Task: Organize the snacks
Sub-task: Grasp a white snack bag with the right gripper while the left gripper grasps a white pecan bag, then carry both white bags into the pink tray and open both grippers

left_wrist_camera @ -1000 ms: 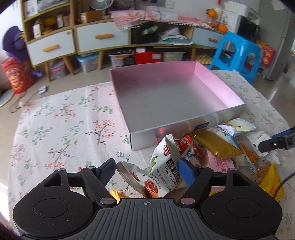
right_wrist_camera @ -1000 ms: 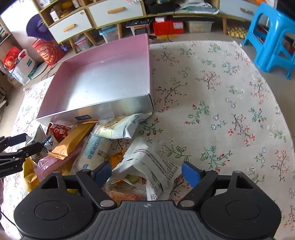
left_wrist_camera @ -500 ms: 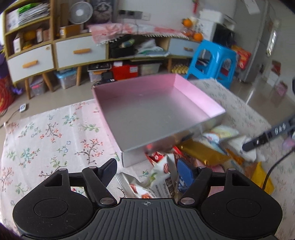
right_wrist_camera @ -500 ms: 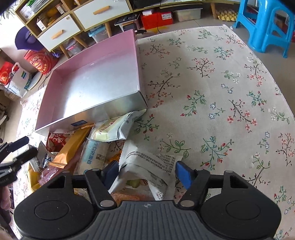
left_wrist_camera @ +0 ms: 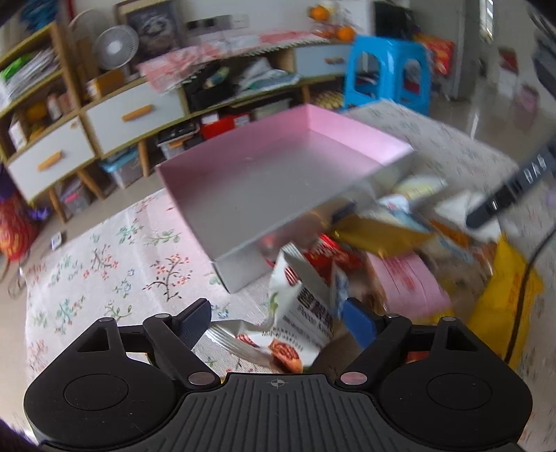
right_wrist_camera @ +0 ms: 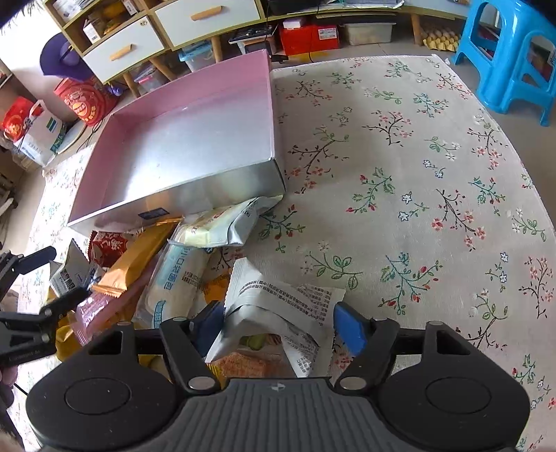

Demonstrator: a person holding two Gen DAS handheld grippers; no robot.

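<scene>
A pink-lined silver box [left_wrist_camera: 278, 180] [right_wrist_camera: 187, 146] stands empty on the floral tablecloth. A heap of snack packets [right_wrist_camera: 166, 264] lies against its near wall. My left gripper [left_wrist_camera: 278, 321] is open around a white pecan packet [left_wrist_camera: 299, 313] that stands crumpled between its fingers. My right gripper [right_wrist_camera: 276, 325] has closed in on a grey-white packet [right_wrist_camera: 278, 306], whose sides buckle between the two fingers. The left gripper also shows at the left edge of the right wrist view [right_wrist_camera: 52, 278].
A gold packet [right_wrist_camera: 139, 257], a pale green packet [right_wrist_camera: 222, 226], a red packet [right_wrist_camera: 107, 243] and a pink packet [left_wrist_camera: 406, 281] lie in the heap. A blue stool [right_wrist_camera: 510, 62] and low cabinets [right_wrist_camera: 166, 27] stand beyond the table.
My right gripper has narrowed onto the grey-white packet, which now buckles. My left gripper has swung leftwards around the pecan packet, shifting the box to the right in its view.
</scene>
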